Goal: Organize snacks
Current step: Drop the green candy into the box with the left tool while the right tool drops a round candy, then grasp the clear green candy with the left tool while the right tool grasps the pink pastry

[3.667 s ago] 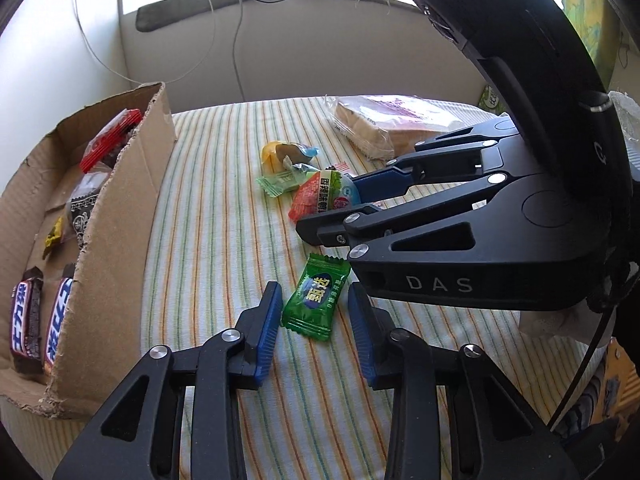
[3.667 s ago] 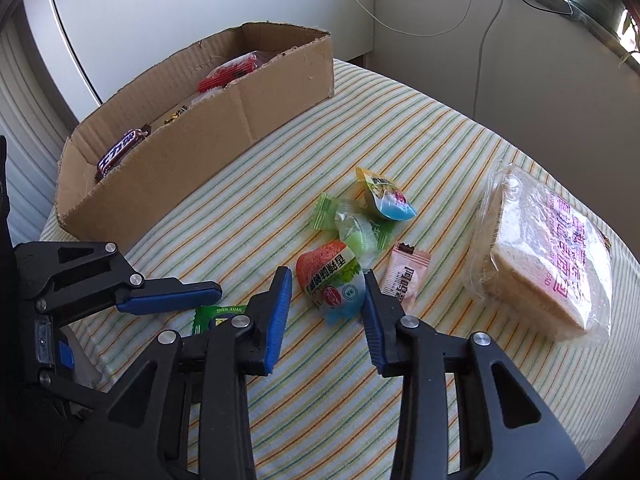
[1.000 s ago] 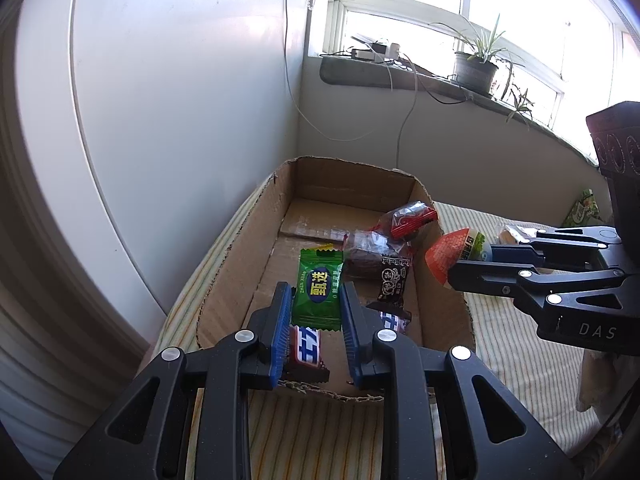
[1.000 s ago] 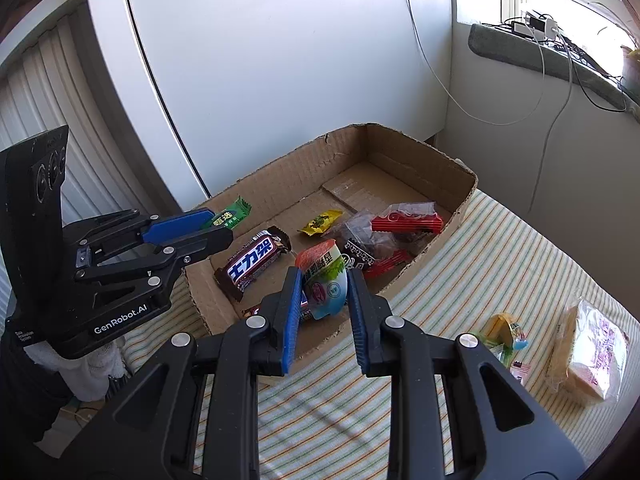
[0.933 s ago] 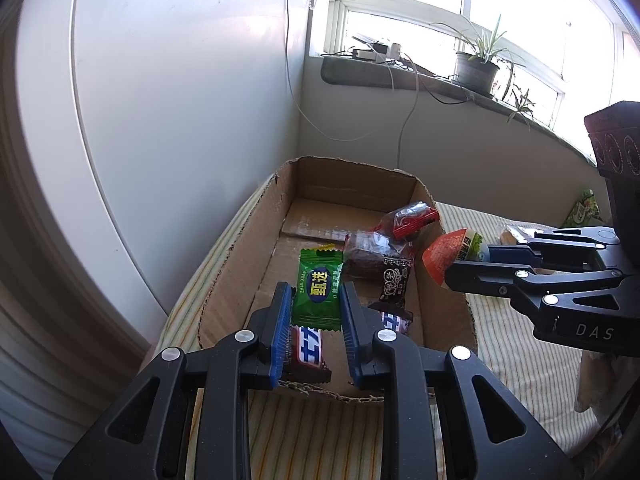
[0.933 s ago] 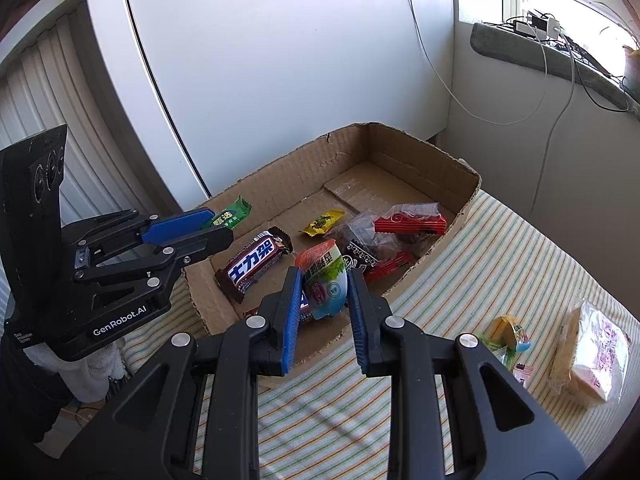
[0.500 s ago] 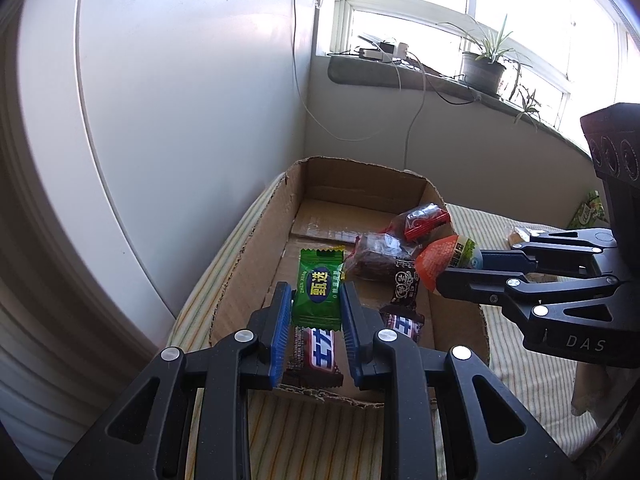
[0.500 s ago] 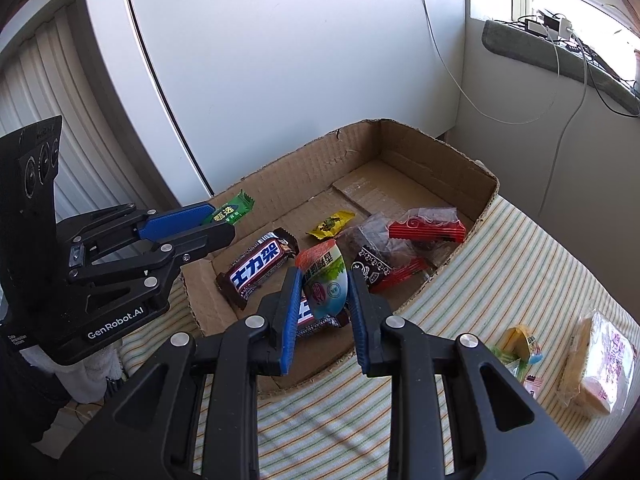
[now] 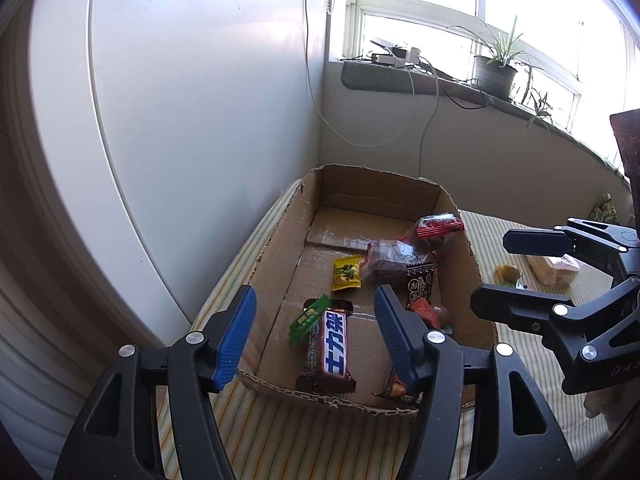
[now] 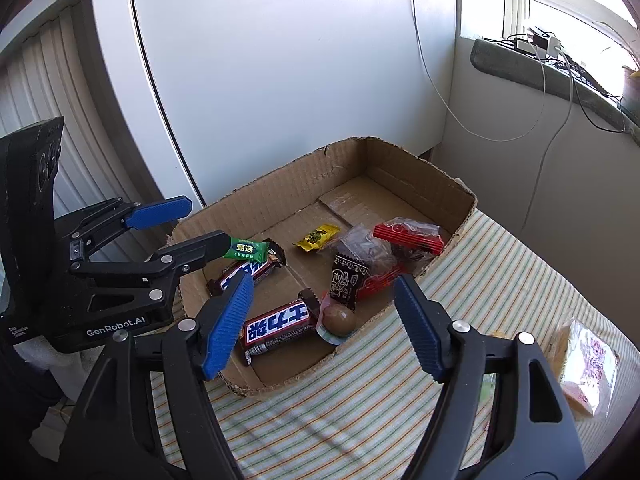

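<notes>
An open cardboard box (image 9: 276, 236) (image 10: 412, 172) stands on the striped cloth. My left gripper (image 9: 312, 340) (image 10: 184, 224) is open above its near end. The green candy (image 9: 310, 318) (image 10: 245, 249) is free of the fingers, over a Snickers bar (image 9: 334, 348) (image 10: 244, 270). My right gripper (image 10: 322, 324) (image 9: 492, 268) is open over the box's near right side. The orange and blue jelly cup (image 10: 338, 322) (image 9: 430, 312) lies in the box beside a second Snickers bar (image 10: 278, 326).
The box also holds a yellow candy (image 10: 318, 236), a dark clear packet (image 10: 352, 268) and a red packet (image 10: 408, 238). A bagged bread (image 10: 588, 364) and small snacks (image 9: 508, 274) lie on the cloth to the right. A white wall panel stands behind the box.
Both grippers have opened over the box. The green candy has left the left fingers and dropped toward the Snickers bar; the jelly cup has dropped from the right fingers into the box.
</notes>
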### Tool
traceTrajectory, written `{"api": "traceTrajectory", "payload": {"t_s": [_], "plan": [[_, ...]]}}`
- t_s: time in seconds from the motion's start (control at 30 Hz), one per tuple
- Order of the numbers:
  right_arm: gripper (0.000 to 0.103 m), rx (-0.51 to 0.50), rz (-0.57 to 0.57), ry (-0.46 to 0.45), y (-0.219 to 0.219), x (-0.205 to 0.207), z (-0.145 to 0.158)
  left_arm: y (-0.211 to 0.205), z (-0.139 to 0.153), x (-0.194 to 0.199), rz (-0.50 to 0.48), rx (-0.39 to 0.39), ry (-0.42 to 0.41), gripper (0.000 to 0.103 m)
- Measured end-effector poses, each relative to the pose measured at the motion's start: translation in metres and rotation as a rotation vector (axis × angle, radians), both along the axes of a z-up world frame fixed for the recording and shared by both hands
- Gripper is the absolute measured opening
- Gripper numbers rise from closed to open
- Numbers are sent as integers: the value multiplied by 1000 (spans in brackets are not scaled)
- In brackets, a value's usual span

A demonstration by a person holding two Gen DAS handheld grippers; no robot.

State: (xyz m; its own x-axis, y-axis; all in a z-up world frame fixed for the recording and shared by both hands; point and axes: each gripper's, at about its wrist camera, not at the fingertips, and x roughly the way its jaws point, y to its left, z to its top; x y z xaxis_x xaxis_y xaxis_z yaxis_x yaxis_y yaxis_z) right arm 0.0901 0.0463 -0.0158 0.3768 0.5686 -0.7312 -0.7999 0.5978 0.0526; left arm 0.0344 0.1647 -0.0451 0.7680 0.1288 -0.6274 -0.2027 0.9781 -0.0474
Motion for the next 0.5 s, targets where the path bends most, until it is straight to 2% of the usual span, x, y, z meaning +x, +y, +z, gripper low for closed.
{"api": "traceTrajectory", "payload": {"t_s": [0.03, 0.23, 0.5], "plan": [[85, -2, 0, -3, -1, 0, 0, 0, 1, 0, 0, 5, -2, 69], [85, -11, -19, -13, -10, 0, 3, -2, 5, 0, 2, 16, -7, 76], [85, -8, -46, -29, -33, -3, 9, -12, 11, -4, 7, 23, -18, 80]]}}
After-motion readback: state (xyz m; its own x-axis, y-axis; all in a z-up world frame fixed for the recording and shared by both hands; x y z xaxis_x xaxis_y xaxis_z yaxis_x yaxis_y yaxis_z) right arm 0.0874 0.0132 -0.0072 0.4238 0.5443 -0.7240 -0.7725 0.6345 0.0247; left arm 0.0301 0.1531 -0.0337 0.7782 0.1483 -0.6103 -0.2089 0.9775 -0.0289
